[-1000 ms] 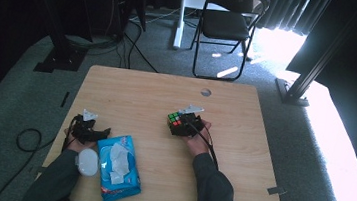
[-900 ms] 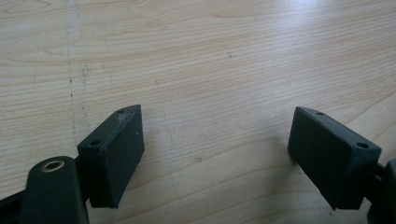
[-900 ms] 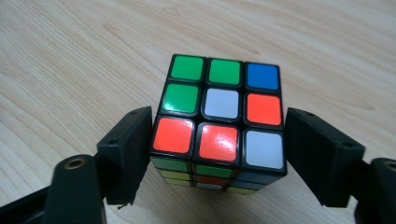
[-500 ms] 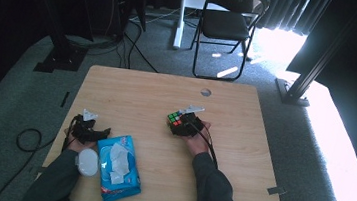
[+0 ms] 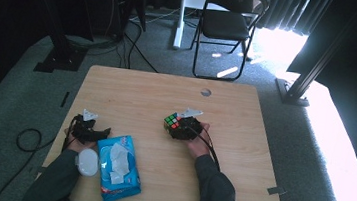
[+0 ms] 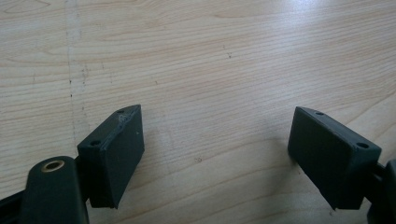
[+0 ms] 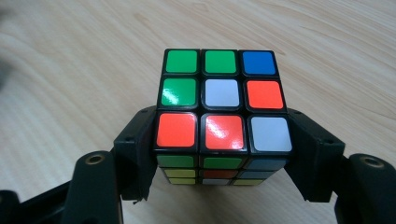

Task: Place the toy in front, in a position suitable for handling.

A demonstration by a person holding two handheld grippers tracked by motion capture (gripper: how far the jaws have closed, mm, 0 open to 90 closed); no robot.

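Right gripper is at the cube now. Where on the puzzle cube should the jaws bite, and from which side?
Grip the puzzle cube on two opposite flat side faces, low, across its nearest row, coming in level from the person's side. It sits square on the table, so those faces are parallel and suit flat pads. The right gripper already brackets it this way; its jaws have just been closing, one at each side face.

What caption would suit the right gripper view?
Two black jaws of the right gripper clamp a scrambled puzzle cube on a wooden table.

No readable text anywhere.
Print on the blue plastic wet-wipe pack (image 5: pixel 118 167) too blurred to read; scrambled multicoloured puzzle cube (image 7: pixel 222 116) bearing plain stickers.
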